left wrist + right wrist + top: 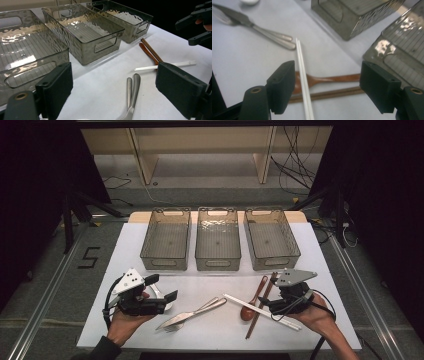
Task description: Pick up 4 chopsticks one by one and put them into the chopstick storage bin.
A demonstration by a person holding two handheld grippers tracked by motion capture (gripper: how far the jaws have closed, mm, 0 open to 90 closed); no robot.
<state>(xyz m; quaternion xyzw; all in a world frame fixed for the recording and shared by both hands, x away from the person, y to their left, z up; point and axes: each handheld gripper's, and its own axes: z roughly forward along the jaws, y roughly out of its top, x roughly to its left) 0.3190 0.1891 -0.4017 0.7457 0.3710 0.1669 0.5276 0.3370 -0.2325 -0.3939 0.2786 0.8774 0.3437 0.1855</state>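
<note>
My left gripper (161,288) (115,80) stands open at the table's left, nothing between its jaws. A steel knife and fork (191,313) (132,91) (254,23) lie side by side in front of it. To the right lie white chopsticks (260,311) (165,65) (304,75), a wooden spoon (248,309) (324,80) and brown chopsticks (259,312) (332,94). My right gripper (269,290) (329,82) hovers open over them. The white chopsticks run between its jaws, close to the left one, and the pads press on nothing.
Three clear grey bins (166,261) (218,262) (274,261) stand in a row at the back of the white table (220,335). A small white object (166,306) lies under the left gripper. The table's front edge is near both hands.
</note>
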